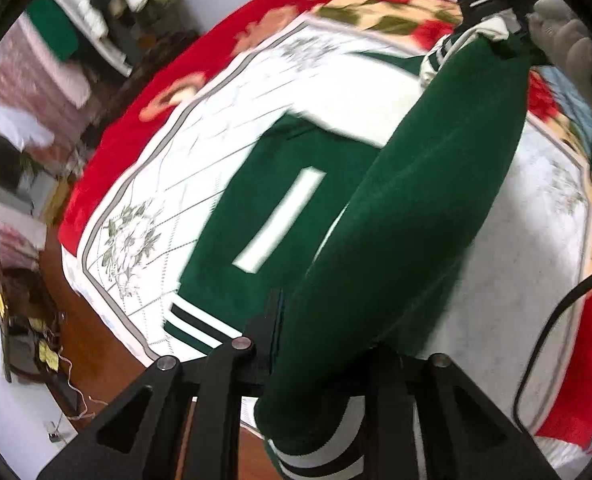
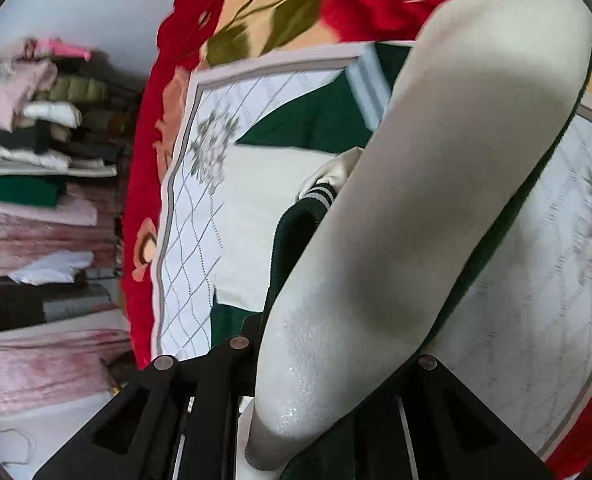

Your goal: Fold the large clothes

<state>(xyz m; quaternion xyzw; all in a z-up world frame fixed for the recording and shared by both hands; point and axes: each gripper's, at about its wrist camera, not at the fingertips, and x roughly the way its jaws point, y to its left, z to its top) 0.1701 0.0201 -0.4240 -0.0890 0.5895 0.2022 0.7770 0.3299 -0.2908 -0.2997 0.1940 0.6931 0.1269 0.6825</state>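
Observation:
A dark green jacket (image 1: 255,200) with white sleeves and a white stripe mark lies on a white floral sheet (image 1: 143,216) on the bed. My left gripper (image 1: 320,364) is shut on the jacket's striped hem edge and holds a green fold lifted, stretched toward the far right. My right gripper (image 1: 500,12) shows there, holding the other end. In the right wrist view my right gripper (image 2: 328,360) is shut on the jacket where a white sleeve (image 2: 436,180) hangs over the fingers; the green body (image 2: 316,120) lies beyond.
A red floral blanket (image 1: 135,120) lies under the sheet. Stacked folded clothes (image 2: 35,160) stand at the left beyond the bed. A wooden floor with a cable and small items (image 1: 55,344) is at the lower left. Black cables (image 1: 552,320) hang at the right.

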